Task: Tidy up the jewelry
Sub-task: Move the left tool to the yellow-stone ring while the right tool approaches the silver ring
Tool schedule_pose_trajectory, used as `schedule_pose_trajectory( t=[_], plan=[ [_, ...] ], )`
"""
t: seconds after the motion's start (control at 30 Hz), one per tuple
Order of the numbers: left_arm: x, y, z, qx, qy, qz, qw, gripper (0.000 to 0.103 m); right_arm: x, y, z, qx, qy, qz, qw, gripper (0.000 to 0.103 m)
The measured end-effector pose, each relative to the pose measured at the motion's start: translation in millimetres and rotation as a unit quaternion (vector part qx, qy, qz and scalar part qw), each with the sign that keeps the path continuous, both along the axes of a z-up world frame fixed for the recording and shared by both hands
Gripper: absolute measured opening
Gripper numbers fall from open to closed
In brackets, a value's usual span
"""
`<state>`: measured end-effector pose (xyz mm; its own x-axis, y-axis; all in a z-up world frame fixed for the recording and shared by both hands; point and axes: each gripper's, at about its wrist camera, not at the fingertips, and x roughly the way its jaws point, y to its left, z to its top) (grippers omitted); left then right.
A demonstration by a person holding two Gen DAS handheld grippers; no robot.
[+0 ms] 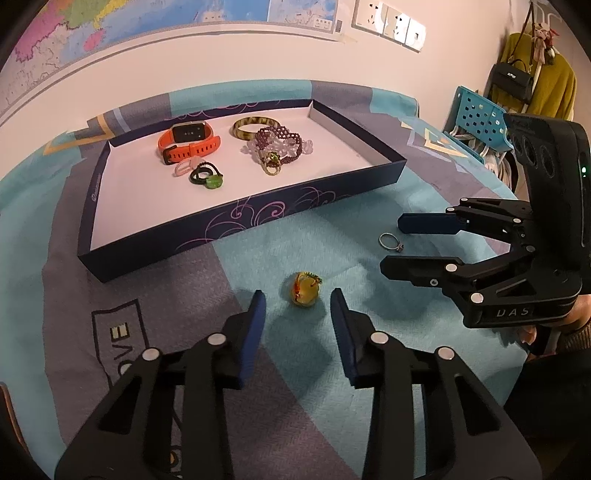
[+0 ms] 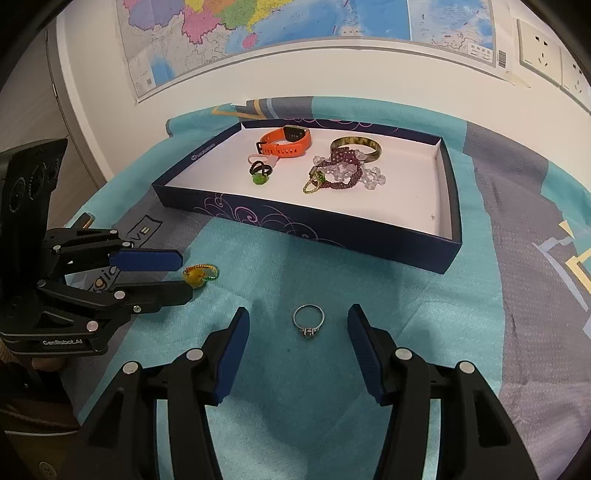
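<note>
The tray [image 2: 448, 221] holds an orange watch [image 2: 286, 142], a bangle [image 2: 373, 147], bead bracelets [image 2: 345, 173] and rings [image 2: 260, 173]. In front of the tray on the cloth [image 2: 424, 314], a silver ring [image 2: 308, 320] lies between the spread right gripper [image 2: 297, 319]. Left of it, a yellow ring [image 1: 304, 289] lies between the spread left gripper [image 1: 297, 306].

Before me stood: white wall [image 2: 332, 74], coloured map [image 2: 258, 26], sockets [image 1: 391, 26]; table under teal-grey cloth [image 2: 480, 314]; blue perforated chair [image 1: 476, 114]; hung mustard garment [image 1: 550, 85], black handbag [image 1: 511, 81].
</note>
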<state>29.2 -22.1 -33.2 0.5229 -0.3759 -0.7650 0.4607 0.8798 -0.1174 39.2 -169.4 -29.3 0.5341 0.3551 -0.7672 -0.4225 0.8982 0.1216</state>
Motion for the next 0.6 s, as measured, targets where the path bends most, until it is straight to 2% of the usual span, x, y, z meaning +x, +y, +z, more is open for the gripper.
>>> schedule_pose_trajectory(
  t=[0.23,0.37,0.6],
  plan=[
    [3.5,-3.1,-1.9,0.007,0.006,0.003,1.0000,0.031,0.8,2.3,-1.3,-0.007,-0.002,-0.001,1.000,0.048],
    [5.7,-4.4,-2.3,0.014,0.004,0.008,0.9999,0.027,1.5,3.4,-1.5,-0.015,-0.004,-0.006,1.000,0.035],
    [7.0,-2.7,-2.1,0.017,0.004,0.014,0.9998,0.019,-0.1,6.5,-1.4,-0.035,-0.011,-0.001,0.999,0.027]
  ],
)
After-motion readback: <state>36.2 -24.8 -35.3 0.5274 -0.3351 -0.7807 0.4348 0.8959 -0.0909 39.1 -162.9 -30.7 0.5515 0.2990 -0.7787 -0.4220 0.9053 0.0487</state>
